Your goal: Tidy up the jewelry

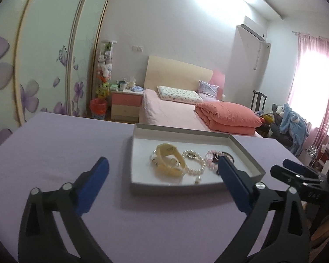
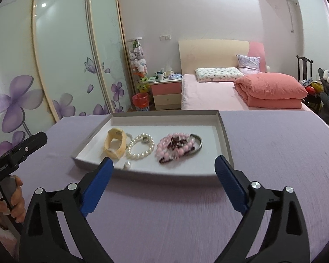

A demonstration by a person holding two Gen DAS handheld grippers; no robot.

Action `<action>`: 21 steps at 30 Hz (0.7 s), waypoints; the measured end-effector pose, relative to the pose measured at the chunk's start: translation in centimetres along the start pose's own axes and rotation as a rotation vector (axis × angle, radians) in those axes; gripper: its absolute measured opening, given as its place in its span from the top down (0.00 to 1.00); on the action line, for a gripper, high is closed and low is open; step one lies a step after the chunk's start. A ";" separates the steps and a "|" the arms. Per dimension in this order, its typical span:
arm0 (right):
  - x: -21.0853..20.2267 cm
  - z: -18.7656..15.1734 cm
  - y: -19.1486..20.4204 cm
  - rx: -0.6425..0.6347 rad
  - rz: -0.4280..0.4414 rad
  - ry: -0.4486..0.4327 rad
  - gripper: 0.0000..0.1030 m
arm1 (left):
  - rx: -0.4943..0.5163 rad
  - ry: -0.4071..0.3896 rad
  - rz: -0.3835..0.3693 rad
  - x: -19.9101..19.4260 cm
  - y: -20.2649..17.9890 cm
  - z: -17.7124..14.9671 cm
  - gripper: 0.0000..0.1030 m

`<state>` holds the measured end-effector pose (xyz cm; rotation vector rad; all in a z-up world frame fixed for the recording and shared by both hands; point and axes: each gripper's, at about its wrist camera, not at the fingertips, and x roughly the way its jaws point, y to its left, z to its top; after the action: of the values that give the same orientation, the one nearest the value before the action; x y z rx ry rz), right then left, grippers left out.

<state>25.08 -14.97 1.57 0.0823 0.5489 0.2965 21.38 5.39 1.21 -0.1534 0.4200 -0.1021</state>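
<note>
A shallow white tray (image 1: pixel 175 187) sits on the purple-covered table (image 1: pixel 54 153). It holds a cream-yellow watch band (image 1: pixel 168 160), a pearl bracelet (image 1: pixel 196 164) and a pink bead bracelet (image 1: pixel 211 156). My left gripper (image 1: pixel 162 161) is open just short of the tray's near wall, with nothing between its blue pads. From the right wrist, the tray (image 2: pixel 164 175) shows the yellow band (image 2: pixel 115 144), pearl bracelet (image 2: pixel 141 146), pink beads (image 2: pixel 175 148), a silver bangle (image 2: pixel 198 142) and a loose pearl (image 2: pixel 127 164). My right gripper (image 2: pixel 164 160) is open and empty at the tray's near edge.
The right gripper (image 1: pixel 281 166) shows at the right of the left wrist view. The left gripper (image 2: pixel 33 142) and the hand (image 2: pixel 15 201) holding it show at the left of the right wrist view. Behind the table are a pink bed (image 2: pixel 208 92) and wardrobe doors (image 2: pixel 61 54).
</note>
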 end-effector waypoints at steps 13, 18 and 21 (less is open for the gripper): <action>-3.5 -3.1 2.3 -0.054 -0.103 -0.065 0.02 | 0.046 -0.057 0.047 -4.5 -0.9 -3.4 0.04; -3.8 -3.6 2.5 -0.066 -0.119 -0.078 0.02 | 0.036 -0.046 0.065 -4.3 -0.7 -3.6 0.04; -3.9 -3.8 2.5 -0.062 -0.118 -0.081 0.02 | 0.051 -0.060 0.071 -4.7 -0.9 -3.6 0.04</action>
<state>19.29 -13.74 0.72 0.0021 0.4615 0.1940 15.59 4.68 -0.08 -0.0913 0.3624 -0.0378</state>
